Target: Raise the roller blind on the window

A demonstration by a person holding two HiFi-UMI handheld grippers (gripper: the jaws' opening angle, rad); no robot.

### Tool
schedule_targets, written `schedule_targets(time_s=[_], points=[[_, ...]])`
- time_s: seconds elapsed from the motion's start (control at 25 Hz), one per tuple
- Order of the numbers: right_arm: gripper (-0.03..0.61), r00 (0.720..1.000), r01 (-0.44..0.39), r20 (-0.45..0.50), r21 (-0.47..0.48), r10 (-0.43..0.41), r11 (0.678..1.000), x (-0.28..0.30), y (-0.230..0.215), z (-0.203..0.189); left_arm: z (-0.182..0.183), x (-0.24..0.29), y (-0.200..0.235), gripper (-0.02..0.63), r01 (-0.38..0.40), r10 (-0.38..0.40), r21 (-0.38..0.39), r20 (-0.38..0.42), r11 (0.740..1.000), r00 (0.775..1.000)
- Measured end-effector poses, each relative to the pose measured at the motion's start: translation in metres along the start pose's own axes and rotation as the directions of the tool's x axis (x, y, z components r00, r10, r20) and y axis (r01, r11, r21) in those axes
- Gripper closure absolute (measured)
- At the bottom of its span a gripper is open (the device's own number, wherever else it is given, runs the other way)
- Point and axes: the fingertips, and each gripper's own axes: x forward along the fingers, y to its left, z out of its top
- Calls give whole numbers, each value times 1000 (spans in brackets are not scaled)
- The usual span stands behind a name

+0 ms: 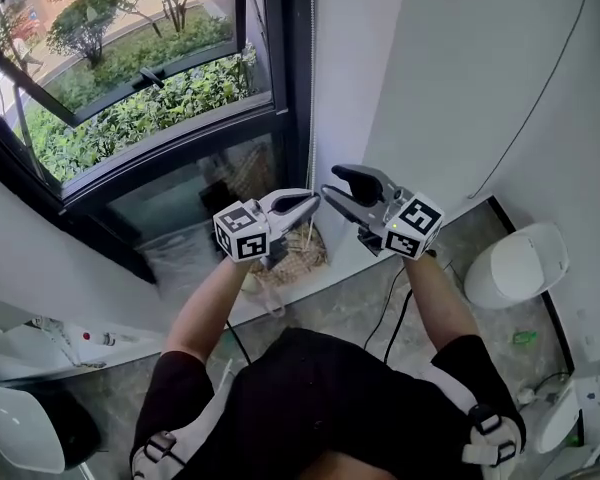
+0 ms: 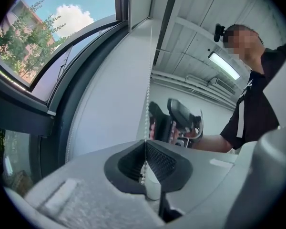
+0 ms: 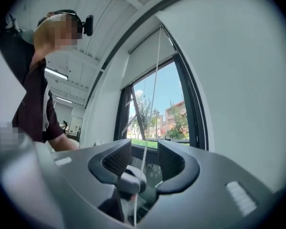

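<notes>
Slippage worries me: my left gripper [image 2: 145,147] clamps the bead chain [image 2: 148,80] beside the window [image 2: 47,42], while my right gripper [image 3: 144,149] gapes around it. If beads slide, the roller blind [image 3: 148,56] up top could drop.

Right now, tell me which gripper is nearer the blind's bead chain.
Left. The left gripper is shut on the bead chain; the right gripper stands open with the chain passing between its jaws.

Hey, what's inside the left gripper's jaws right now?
The blind's bead chain, pinched between the closed pads of the left gripper. Where the chain runs on beneath the pads is hidden by the gripper body.
</notes>
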Motion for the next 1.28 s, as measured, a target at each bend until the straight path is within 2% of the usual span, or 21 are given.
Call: schedule_targets(time_s=[0.24, 0.36, 0.44, 0.6, 0.8, 0.92, 1.04, 1.12, 1.2, 1.28], points=[[430, 993, 16, 122, -38, -11, 999, 35, -2, 63, -1, -8, -7, 604, -1, 1, 1, 3, 1000, 1000], [451, 981, 3, 195, -1, -3, 1000, 45, -3, 88, 0, -11, -10, 605, -2, 2, 4, 4, 1000, 1000], [505, 972, -4, 234, 16, 0, 1000, 48, -2, 99, 0, -11, -12, 605, 0, 0, 9, 0, 1000, 1000], [548, 971, 5, 238, 1, -5, 1000, 52, -1, 107, 1, -13, -15, 604, -6, 6, 2, 21, 1000, 1000], [568, 972, -6, 233, -51, 18, 999, 51, 10, 103, -2, -13, -14, 604, -4, 4, -7, 12, 1000, 1000], [569, 976, 7, 220, -65, 7, 998, 47, 14, 78, -28, -12, -11, 604, -16, 16, 2, -76, 1000, 997], [569, 987, 45, 159, -48, -37, 998, 37, 3, 34, -72, -12, -17, 598, 31, -33, -18, -172, 999, 985], [569, 991, 68, 120, -30, -64, 997, 28, -4, 7, -95, -19, -18, 491, 32, -44, -66, -196, 997, 980], [569, 992, 80, 98, -24, -77, 997, 21, -10, -6, -101, -27, -11, 460, 7, -25, -93, -185, 996, 982], [569, 993, 82, 90, -25, -80, 996, 17, -12, -10, -91, -34, -2, 460, -18, 3, -99, -147, 995, 989]])
